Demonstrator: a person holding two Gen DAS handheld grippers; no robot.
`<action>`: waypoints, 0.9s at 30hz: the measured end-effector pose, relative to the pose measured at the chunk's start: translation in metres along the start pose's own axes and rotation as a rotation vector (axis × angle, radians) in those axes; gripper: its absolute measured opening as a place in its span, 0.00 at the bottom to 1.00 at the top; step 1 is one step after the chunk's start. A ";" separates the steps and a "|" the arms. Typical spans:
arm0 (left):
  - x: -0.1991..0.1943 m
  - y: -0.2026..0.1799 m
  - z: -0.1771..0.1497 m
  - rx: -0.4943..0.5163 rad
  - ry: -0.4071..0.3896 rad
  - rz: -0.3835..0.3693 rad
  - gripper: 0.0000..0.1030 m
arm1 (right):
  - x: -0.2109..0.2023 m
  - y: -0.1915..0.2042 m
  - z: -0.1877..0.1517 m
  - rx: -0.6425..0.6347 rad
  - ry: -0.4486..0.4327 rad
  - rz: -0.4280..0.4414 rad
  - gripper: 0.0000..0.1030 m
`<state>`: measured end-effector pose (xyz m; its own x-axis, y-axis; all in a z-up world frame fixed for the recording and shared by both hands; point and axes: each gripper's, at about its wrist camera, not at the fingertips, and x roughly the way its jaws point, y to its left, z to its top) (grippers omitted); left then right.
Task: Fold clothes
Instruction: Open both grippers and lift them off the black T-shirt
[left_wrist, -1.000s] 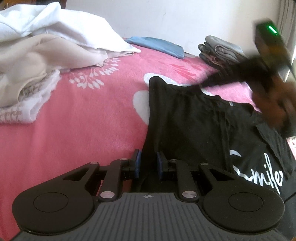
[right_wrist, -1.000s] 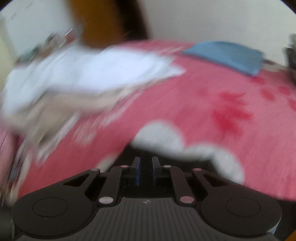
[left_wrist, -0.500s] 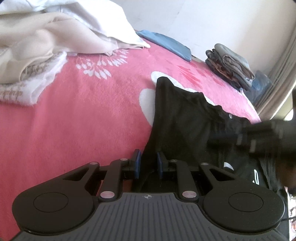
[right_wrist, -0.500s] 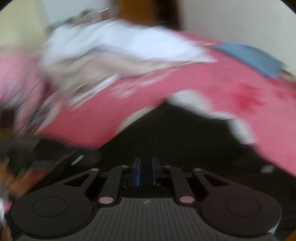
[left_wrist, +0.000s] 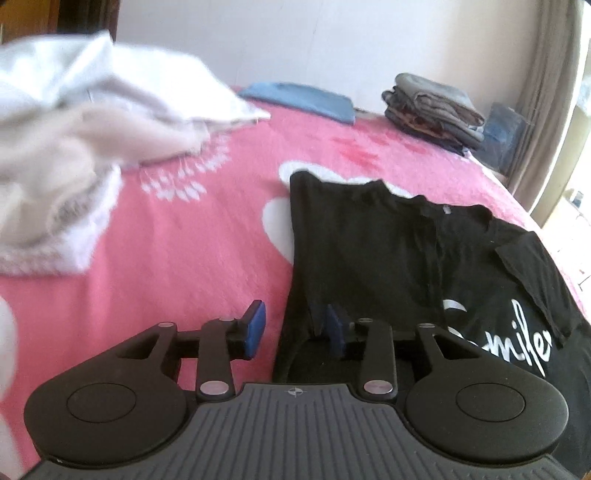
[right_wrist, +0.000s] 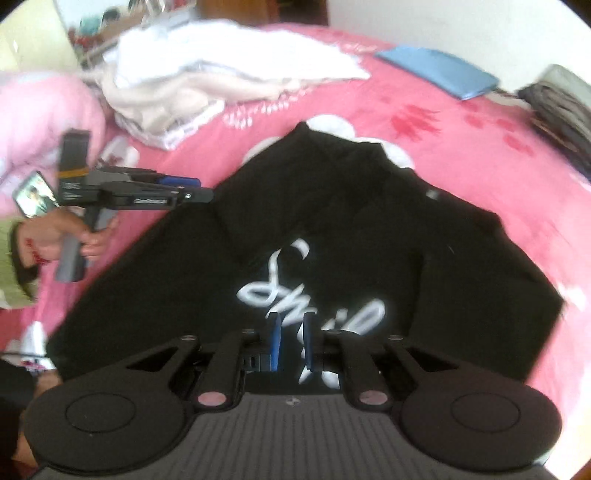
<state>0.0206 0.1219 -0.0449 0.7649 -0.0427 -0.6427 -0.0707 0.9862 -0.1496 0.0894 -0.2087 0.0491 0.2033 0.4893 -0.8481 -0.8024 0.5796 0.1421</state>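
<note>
A black T-shirt (left_wrist: 369, 251) with white lettering lies flat on the pink bedspread (left_wrist: 184, 258), its left side folded in. My left gripper (left_wrist: 294, 328) is open at the shirt's near left edge, one pad over the bedspread and the other over the cloth, gripping nothing. In the right wrist view the T-shirt (right_wrist: 332, 206) fills the middle. My right gripper (right_wrist: 291, 341) hovers above the lettering, jaws close together with nothing seen between them. A hand (right_wrist: 74, 236) holds the left gripper (right_wrist: 195, 187) at the shirt's left edge.
A loose pile of white and beige clothes (left_wrist: 74, 140) lies at the far left. A folded blue garment (left_wrist: 303, 99) and a stack of folded grey clothes (left_wrist: 432, 103) sit by the far wall. A phone (right_wrist: 35, 194) lies left of the hand.
My left gripper has opened and let go of the shirt's edge. The right gripper has swung back from the far side and now hangs over the lettering.
</note>
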 end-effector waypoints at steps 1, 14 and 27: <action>-0.007 -0.002 0.001 0.019 -0.008 0.009 0.37 | -0.010 0.002 -0.012 0.029 -0.016 -0.002 0.13; -0.118 0.000 0.005 0.327 -0.037 0.216 0.48 | -0.045 0.029 -0.117 0.186 -0.062 -0.002 0.13; -0.131 -0.077 -0.073 0.418 0.130 -0.033 0.49 | -0.031 0.054 -0.138 0.197 -0.034 0.048 0.13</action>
<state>-0.1214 0.0403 -0.0040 0.6734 -0.0683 -0.7361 0.2381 0.9627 0.1285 -0.0374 -0.2825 0.0126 0.1893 0.5391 -0.8207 -0.6868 0.6700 0.2818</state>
